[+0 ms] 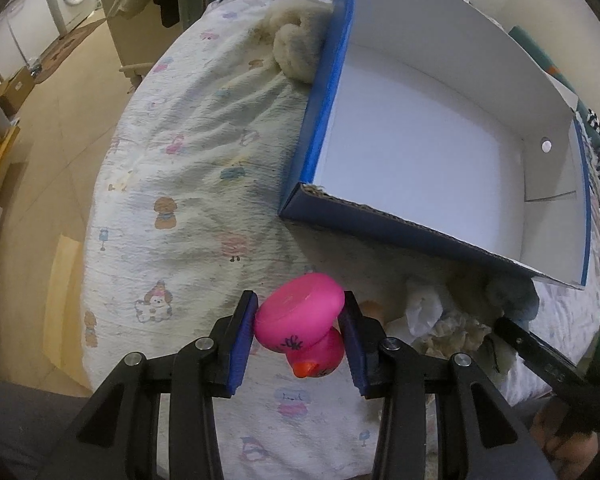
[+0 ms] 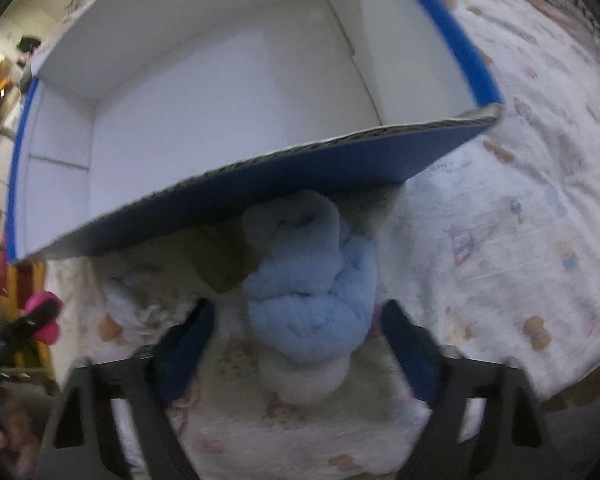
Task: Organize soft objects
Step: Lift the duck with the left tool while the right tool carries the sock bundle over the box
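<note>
Gripping a pink rubber duck [image 1: 300, 322], the left gripper [image 1: 300, 338] has both blue pads [image 1: 242, 344] pressed against the toy's sides; the duck is upside down, flat base up, orange beak toward the camera, above the patterned bedsheet [image 1: 188, 184]. The right gripper [image 2: 296, 340] is spread wide, fingers [image 2: 186, 346] standing apart on either side of a rolled blue-and-white cloth bundle [image 2: 310, 300], neither pad touching it. The bundle lies on the sheet, its far end tucked under the near wall of the blue cardboard box [image 2: 260, 172], which is white inside. Right view is blurred; the gripper's outline is soft. A crumpled whitish heap [image 1: 440, 320] beside the duck is hard to identify. A cream fluffy item [image 1: 296, 46] is half hidden behind the box.
</note>
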`<state>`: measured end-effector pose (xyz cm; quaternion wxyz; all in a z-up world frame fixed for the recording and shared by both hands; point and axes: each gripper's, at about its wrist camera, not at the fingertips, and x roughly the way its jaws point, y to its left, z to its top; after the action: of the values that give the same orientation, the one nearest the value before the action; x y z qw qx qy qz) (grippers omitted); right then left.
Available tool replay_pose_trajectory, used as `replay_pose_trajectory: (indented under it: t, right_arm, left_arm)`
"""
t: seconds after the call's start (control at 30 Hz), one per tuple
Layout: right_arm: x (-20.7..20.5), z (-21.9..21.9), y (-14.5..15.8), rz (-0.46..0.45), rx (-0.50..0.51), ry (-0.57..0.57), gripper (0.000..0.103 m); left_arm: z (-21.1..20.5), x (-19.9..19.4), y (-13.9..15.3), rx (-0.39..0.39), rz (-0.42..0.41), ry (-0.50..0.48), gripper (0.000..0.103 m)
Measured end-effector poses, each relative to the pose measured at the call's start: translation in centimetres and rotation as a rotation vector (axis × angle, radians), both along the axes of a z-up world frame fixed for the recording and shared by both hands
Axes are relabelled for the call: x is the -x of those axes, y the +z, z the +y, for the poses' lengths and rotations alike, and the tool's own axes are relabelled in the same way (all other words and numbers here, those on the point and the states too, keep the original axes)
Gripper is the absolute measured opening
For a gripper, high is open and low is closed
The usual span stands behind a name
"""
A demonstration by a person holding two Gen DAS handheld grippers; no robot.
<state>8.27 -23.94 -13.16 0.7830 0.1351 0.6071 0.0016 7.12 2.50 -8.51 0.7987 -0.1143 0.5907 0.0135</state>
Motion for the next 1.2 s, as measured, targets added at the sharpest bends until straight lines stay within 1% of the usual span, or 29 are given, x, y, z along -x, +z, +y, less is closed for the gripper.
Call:
replay_pose_trajectory:
  t: [0.03, 0.07, 0.1, 0.13, 0.17, 0.23, 0.33, 0.43, 0.57, 0.63, 0.67, 0.77, 0.83, 0.87, 0.9, 1.1, 1.2]
  right_arm:
    - [-0.2, 0.3, -0.1, 0.001, 0.015, 0.012, 0.054]
    - [-0.3, 0.6, -0.3, 0.002, 0.024, 0.021, 0.036]
    - [-0.4, 0.8, -0.3, 0.003, 0.028, 0.026, 0.034]
    - [-0.3, 0.8, -0.4, 0.005, 0.030, 0.030, 0.029]
    - [-0.2, 0.8, -0.3, 0.003, 0.027, 0.030, 0.026]
    - [0.3, 0.7, 0.5, -0.018, -0.024, 0.024, 0.024]
    - [1.8, 0.7, 2.0, -0.053, -0.084, 0.030, 0.024]
    - [3.2, 1.1, 3.9, -0.077, -0.151, 0.054, 0.024]
    - [4.8, 1.5, 7.2, -0.142, -0.252, 0.091, 0.024]
    - [4.9, 1.3, 9.2, -0.192, -0.322, 0.101, 0.024]
    - [4.8, 1.1, 10.3, -0.212, -0.336, 0.105, 0.024]
    - [4.5, 0.8, 12.7, -0.273, -0.357, 0.120, 0.024]
    - [4.0, 0.9, 13.7, -0.311, -0.342, 0.132, 0.024]
    - [4.2, -0.3, 14.2, -0.327, -0.339, 0.135, 0.024]
    - [4.2, -0.3, 14.6, -0.340, -0.337, 0.137, 0.024]
    - [3.1, -1.4, 15.9, -0.403, -0.348, 0.153, 0.024]
    - [2.5, -2.2, 15.8, -0.417, -0.371, 0.143, 0.024]
  left_arm:
    - [-0.2, -0.1, 0.1, 0.000, 0.001, -0.001, 0.038]
    - [-0.1, -0.1, 0.1, 0.003, 0.003, -0.003, 0.038]
    - [-0.6, 0.0, 0.3, 0.002, 0.004, -0.004, 0.038]
    - [-0.7, 0.3, 0.3, -0.002, 0.003, -0.004, 0.038]
    - [-0.7, 0.3, 0.3, -0.006, 0.004, -0.004, 0.038]
    - [-0.4, 0.3, 0.2, -0.010, 0.006, 0.000, 0.038]
    - [0.1, 0.2, -0.1, -0.009, 0.011, 0.010, 0.038]
    - [0.3, 0.5, 0.2, -0.009, 0.004, 0.015, 0.038]
    - [0.4, 1.2, 1.2, -0.023, -0.034, 0.022, 0.038]
    - [0.5, 1.3, 1.8, -0.029, -0.058, 0.027, 0.038]
    - [0.6, 1.3, 2.2, -0.029, -0.075, 0.034, 0.038]
    - [0.3, 2.0, 4.0, -0.043, -0.128, 0.039, 0.038]
    - [0.2, 2.2, 5.0, -0.051, -0.162, 0.036, 0.038]
    - [0.1, 2.3, 5.5, -0.051, -0.172, 0.030, 0.038]
    - [0.0, 2.2, 6.0, -0.050, -0.180, 0.024, 0.038]
    - [-1.4, 1.3, 8.0, -0.069, -0.226, -0.020, 0.038]
    - [-2.1, 0.0, 8.8, -0.079, -0.239, -0.042, 0.038]
